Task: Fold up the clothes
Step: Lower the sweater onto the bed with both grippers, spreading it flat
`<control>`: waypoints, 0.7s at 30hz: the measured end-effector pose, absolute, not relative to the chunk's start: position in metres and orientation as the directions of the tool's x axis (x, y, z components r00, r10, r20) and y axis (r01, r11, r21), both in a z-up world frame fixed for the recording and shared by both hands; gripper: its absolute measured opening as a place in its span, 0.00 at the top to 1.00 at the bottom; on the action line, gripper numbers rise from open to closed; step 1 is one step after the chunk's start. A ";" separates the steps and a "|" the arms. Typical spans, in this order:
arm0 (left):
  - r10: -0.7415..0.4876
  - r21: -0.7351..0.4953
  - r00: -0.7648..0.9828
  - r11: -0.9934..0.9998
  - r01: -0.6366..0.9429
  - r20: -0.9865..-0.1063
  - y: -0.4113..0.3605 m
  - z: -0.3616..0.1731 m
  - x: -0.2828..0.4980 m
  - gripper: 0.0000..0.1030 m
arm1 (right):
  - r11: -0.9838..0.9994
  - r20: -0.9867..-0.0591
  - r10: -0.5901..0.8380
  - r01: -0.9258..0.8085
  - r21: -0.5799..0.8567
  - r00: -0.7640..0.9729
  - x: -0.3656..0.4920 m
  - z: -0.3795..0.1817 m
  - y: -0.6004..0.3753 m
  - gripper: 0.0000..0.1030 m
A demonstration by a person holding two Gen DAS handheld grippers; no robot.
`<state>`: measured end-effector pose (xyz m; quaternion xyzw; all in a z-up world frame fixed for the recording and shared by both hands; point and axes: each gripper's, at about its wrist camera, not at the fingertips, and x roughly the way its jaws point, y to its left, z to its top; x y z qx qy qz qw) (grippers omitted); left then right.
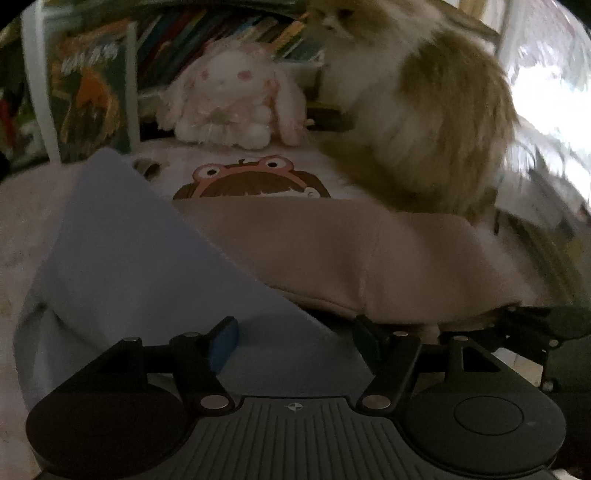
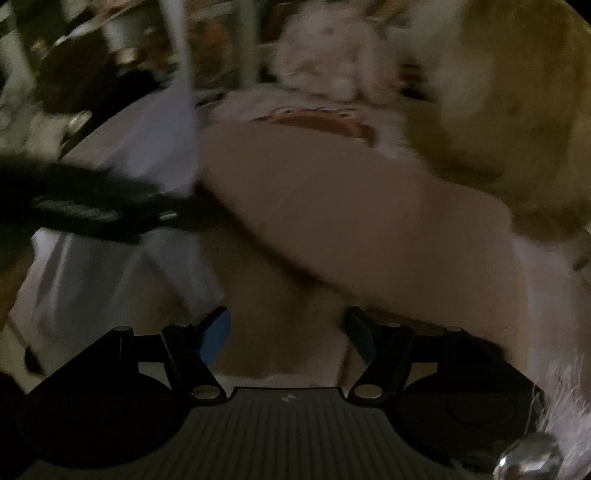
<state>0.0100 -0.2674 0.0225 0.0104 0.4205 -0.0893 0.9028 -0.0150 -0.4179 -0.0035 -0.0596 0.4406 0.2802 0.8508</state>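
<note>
While both claws, left and right, are gaping empty over the beige top, they should be pinching its hem clear of the cat

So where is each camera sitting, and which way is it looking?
Left wrist: on the left gripper, looking forward over the blue cloth and beige garment toward the bunny plush, cat and bookshelf; both its open fingers show.
Right wrist: on the right gripper, looking forward over the same beige garment, blurred; its open fingers show.
Shared: beige garment, blue cloth, plush, cat.
</note>
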 end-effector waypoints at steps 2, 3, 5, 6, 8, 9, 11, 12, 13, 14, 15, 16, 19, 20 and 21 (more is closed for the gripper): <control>-0.117 -0.001 0.628 0.983 0.181 -0.769 -0.270 0.021 0.007 0.32 | 0.810 -0.779 0.447 -0.569 0.143 0.440 -0.020 -0.003 -0.410 0.35; -0.101 0.015 0.624 0.984 0.178 -0.775 -0.270 0.019 0.007 0.33 | 0.801 -0.777 0.454 -0.582 0.140 0.437 -0.022 -0.004 -0.407 0.35; -0.090 0.017 0.614 0.986 0.166 -0.784 -0.266 0.016 0.006 0.47 | 0.793 -0.779 0.453 -0.596 0.129 0.434 -0.022 -0.006 -0.402 0.35; -0.080 0.021 0.612 0.987 0.157 -0.787 -0.263 0.014 0.006 0.68 | 0.792 -0.781 0.451 -0.597 0.127 0.433 -0.021 -0.007 -0.401 0.35; -0.062 0.027 0.614 0.991 0.134 -0.787 -0.255 0.011 0.006 0.91 | 0.797 -0.779 0.452 -0.589 0.134 0.434 -0.019 -0.007 -0.402 0.34; -0.069 0.008 0.618 0.993 0.121 -0.783 -0.247 0.013 0.004 0.92 | 0.801 -0.777 0.454 -0.582 0.141 0.436 -0.018 -0.007 -0.403 0.34; -0.085 -0.032 0.630 0.995 0.095 -0.772 -0.230 0.019 0.001 0.93 | 0.825 -0.777 0.435 -0.547 0.142 0.454 -0.017 -0.006 -0.407 0.34; -0.083 -0.039 0.642 0.996 0.082 -0.762 -0.219 0.024 -0.002 0.93 | 0.837 -0.778 0.424 -0.528 0.141 0.464 -0.016 -0.005 -0.409 0.34; -0.081 -0.049 0.653 0.997 0.068 -0.753 -0.209 0.029 -0.004 0.94 | 0.849 -0.778 0.413 -0.508 0.141 0.474 -0.015 -0.005 -0.411 0.34; -0.078 -0.062 0.666 0.997 0.049 -0.741 -0.196 0.037 -0.006 0.94 | 0.864 -0.777 0.402 -0.481 0.147 0.485 -0.014 -0.004 -0.414 0.34; -0.064 -0.065 0.684 0.998 0.025 -0.726 -0.181 0.045 -0.008 0.94 | 0.878 -0.775 0.393 -0.452 0.157 0.495 -0.013 -0.003 -0.417 0.34; -0.045 -0.063 0.703 0.998 0.000 -0.710 -0.164 0.054 -0.011 0.94 | 0.892 -0.776 0.382 -0.421 0.166 0.501 -0.012 -0.003 -0.420 0.34; 0.062 -0.031 0.752 0.993 -0.110 -0.656 -0.102 0.079 -0.013 0.94 | 0.928 -0.795 0.328 -0.333 0.169 0.511 -0.008 -0.005 -0.425 0.35; 0.102 -0.022 0.759 0.988 -0.152 -0.643 -0.077 0.085 -0.012 0.94 | 0.938 -0.805 0.305 -0.307 0.162 0.509 -0.007 -0.007 -0.425 0.38; 0.140 -0.018 0.764 0.981 -0.195 -0.630 -0.051 0.091 -0.010 0.94 | 0.946 -0.809 0.289 -0.282 0.160 0.511 -0.006 -0.008 -0.423 0.39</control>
